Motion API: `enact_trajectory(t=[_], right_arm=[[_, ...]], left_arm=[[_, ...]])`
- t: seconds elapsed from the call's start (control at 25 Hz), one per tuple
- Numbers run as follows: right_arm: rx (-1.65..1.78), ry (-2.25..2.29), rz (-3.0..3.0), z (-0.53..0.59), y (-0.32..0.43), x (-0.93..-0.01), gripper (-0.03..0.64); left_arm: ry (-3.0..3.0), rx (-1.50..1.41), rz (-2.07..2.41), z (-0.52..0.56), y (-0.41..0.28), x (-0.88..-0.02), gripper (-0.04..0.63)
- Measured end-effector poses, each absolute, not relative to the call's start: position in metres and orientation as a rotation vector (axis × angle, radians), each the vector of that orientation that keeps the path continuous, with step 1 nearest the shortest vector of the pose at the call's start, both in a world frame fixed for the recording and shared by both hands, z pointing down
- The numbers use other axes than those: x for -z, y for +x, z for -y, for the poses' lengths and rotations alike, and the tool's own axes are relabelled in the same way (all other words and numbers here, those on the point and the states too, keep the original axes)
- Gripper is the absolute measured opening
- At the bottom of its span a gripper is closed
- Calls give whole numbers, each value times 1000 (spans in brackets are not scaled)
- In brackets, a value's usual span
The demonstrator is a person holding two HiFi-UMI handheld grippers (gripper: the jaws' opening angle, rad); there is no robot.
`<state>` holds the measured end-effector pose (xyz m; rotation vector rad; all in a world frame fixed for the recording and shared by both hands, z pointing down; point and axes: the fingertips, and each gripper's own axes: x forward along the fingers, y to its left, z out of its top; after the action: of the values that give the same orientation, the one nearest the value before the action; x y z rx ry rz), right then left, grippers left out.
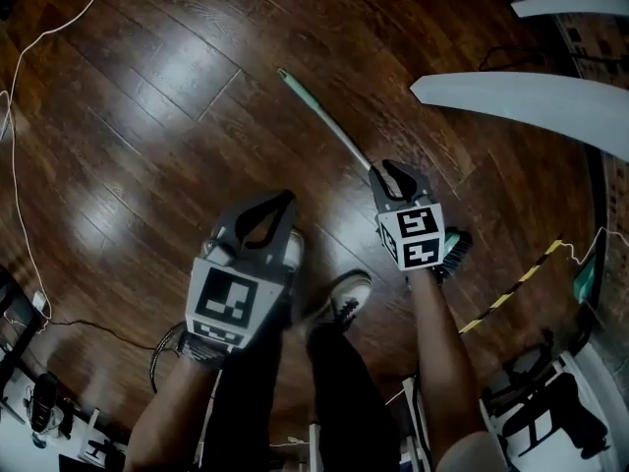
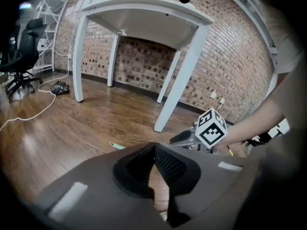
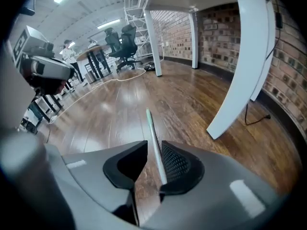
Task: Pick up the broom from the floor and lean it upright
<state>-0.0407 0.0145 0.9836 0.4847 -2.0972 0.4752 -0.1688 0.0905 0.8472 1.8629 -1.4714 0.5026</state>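
Note:
The broom lies flat on the dark wood floor. Its pale green handle (image 1: 324, 116) runs from the upper middle down to the dark brush head (image 1: 454, 252) at the right. My right gripper (image 1: 388, 168) is low over the handle near the brush end. In the right gripper view the handle (image 3: 152, 128) passes between the jaws of the right gripper (image 3: 149, 145) and lies along the right pad, with a gap to the left pad, so it is open. My left gripper (image 1: 288, 197) hangs to the left of the handle, fingertips together and empty. In its own view, the left gripper (image 2: 154, 146) has the handle's tip (image 2: 116, 146) beyond it.
White tables (image 1: 531, 101) stand at the upper right, their legs (image 2: 180, 85) (image 3: 242, 71) near the broom. A white cable (image 1: 15, 165) runs along the left. The person's shoe (image 1: 344, 298) is between the grippers. Yellow-black floor tape (image 1: 511, 288) lies right. An office chair (image 2: 24, 51) stands far off.

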Motion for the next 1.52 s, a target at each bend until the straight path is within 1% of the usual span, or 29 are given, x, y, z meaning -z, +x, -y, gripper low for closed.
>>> enact_trajectory(t=[0.28,0.44,0.48,0.52,0.8,1.0,1.08,1.12,1.28,1.4,1.52], right_arm=[[-375,315,1972,-27,-48,-1067,156],[-335,266,1898,-25,-58,-1103,168],[-327,254,1874,-25,-59,-1110,150],[-317,242,1852,-26,-60,-1116,149],[-282,194,1726,-38,-47,-1138,149],[-258,189,1716,-40,-43,-1143,148],[-264,174,1715,-43,-43,-1144,125],[-276,168,1713,-45,-43,-1144,95],[-305,169,1694,-45,-44,-1145,87],[-311,168,1683,-47,-40,-1132,86],[-297,205,1713,-46,-36,-1100,86]], left_arm=[[1876,-534,1379,-125,-146,-884,0],[1871,-561,1358,-135,-147,-894,0],[1867,-560,1361,-136,-147,-894,0],[1868,-557,1364,-135,-147,-894,0],[1919,-542,1351,-129,-136,-885,0],[1987,-594,1335,-128,-132,-882,0],[1990,-601,1331,-129,-133,-882,0],[1991,-612,1325,-131,-133,-883,0],[2044,-697,1282,-138,-132,-881,0],[2078,-722,1262,-138,-129,-866,0],[2126,-740,1236,-138,-127,-845,0]])
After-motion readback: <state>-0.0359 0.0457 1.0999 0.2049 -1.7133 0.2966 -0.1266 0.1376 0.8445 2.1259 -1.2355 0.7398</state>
